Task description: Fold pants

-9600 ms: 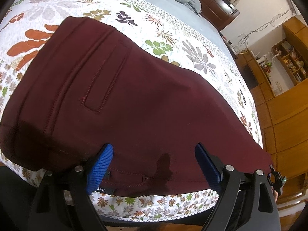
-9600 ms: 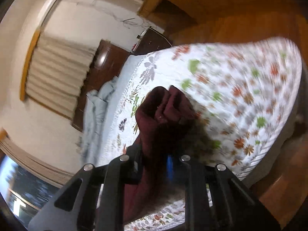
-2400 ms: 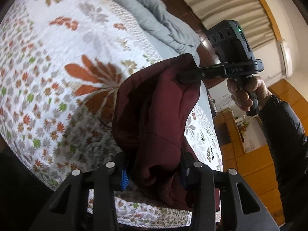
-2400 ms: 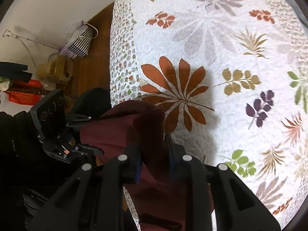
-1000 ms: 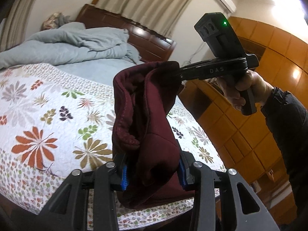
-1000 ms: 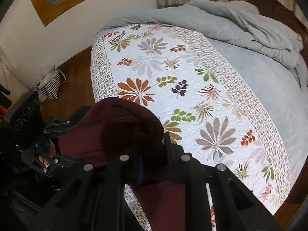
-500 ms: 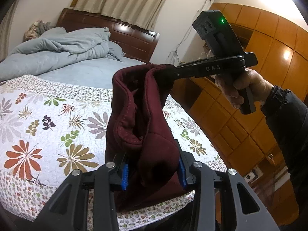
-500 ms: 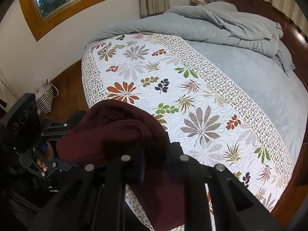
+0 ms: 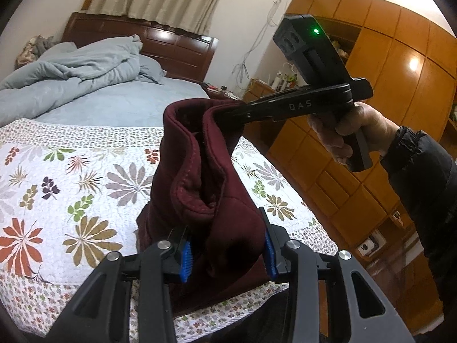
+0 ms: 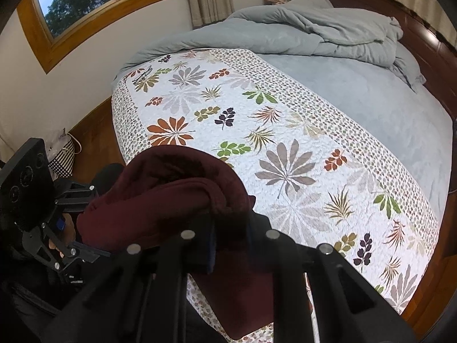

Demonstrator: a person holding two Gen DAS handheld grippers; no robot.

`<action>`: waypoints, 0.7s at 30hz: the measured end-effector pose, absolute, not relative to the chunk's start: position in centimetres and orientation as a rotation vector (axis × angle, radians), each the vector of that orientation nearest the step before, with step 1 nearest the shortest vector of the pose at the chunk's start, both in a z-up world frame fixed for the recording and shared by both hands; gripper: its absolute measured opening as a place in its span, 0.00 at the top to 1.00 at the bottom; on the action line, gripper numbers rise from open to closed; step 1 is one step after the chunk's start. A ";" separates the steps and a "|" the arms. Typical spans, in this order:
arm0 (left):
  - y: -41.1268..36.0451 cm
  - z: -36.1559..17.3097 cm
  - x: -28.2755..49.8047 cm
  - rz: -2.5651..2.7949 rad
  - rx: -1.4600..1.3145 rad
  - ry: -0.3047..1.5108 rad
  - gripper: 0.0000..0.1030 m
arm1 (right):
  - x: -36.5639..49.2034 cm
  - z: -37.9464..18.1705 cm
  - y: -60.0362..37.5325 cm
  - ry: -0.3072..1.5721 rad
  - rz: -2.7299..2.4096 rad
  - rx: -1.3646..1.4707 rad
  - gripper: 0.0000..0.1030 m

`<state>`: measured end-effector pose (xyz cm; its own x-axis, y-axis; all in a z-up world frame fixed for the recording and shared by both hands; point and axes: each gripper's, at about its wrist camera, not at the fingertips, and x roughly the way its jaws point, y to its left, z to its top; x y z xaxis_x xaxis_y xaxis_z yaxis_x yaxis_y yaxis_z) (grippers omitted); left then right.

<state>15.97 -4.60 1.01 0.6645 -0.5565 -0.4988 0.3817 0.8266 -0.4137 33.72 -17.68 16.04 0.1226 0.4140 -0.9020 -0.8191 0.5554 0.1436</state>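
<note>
Left wrist: bunched maroon pants [image 9: 205, 188] (thick folds) gripped by left gripper [image 9: 227, 253] and right gripper [image 9: 228, 111] fingers.

Only one marking could be read: the pale capital letters "DAS" on the black side arm of the right gripper [image 9: 228, 111], seen in the left wrist view near the handle end of that arm; the first letters were sharp and anything beyond them was covered by the grip. No label, number or brand was legible on the pants [image 9: 205, 188] or elsewhere
</note>
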 end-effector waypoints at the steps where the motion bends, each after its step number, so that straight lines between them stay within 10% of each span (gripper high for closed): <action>1: -5.1 0.9 16.1 -0.546 -0.281 0.658 0.62 | 33.7 15.9 -18.0 1.119 0.940 -0.437 0.86; 21: -11.3 -1.2 17.5 -0.628 -0.212 0.722 0.62 | 34.2 12.1 -24.0 1.149 0.902 -0.364 0.86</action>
<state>17.51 -11.27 -1.23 0.5774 -0.6028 -0.5506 0.4618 0.7973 -0.3887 34.16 -23.96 12.12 0.1201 0.4257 -0.8969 -0.7705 0.6096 0.1862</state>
